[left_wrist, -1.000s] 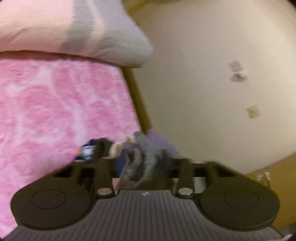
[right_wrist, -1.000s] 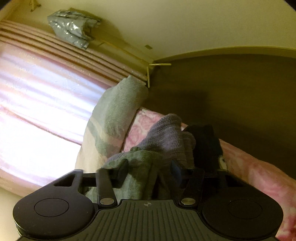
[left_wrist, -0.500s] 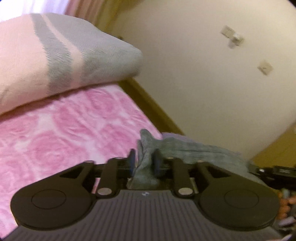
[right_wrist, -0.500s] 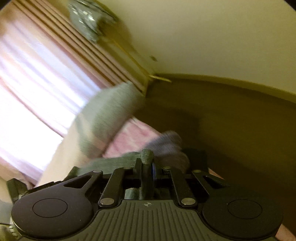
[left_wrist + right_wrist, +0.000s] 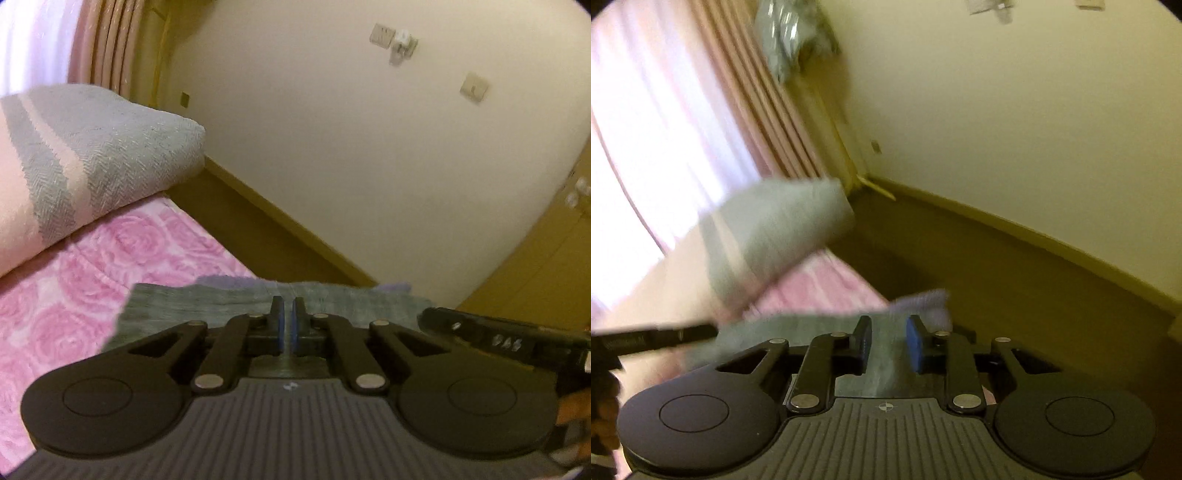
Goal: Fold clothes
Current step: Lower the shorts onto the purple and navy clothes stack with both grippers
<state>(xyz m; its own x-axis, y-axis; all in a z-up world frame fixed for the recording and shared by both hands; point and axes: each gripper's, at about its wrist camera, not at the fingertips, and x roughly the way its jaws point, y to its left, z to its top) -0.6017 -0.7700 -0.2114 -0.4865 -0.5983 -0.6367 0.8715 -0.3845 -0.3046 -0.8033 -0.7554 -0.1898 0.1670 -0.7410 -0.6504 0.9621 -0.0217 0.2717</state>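
The grey knit garment [image 5: 221, 302] lies flat on the pink rose bedspread [image 5: 74, 295], at 12 o'clock of both tools. Left gripper [image 5: 287, 314]: jaws together, empty. Right gripper [image 5: 888, 339]: jaws opening, cloth beneath, unpinched. Risk: the unheld fold may spring back or slide toward the bed edge.

Grey-green knit garment [image 5: 207, 306] spread flat on pink rose bedspread [image 5: 74, 295], lilac piece under far edge.

No text can be read. Pale markings on the right gripper's [image 5: 517, 341] side in the left wrist view, and on the left gripper's [image 5: 646, 341] side in the right, are too blurred.
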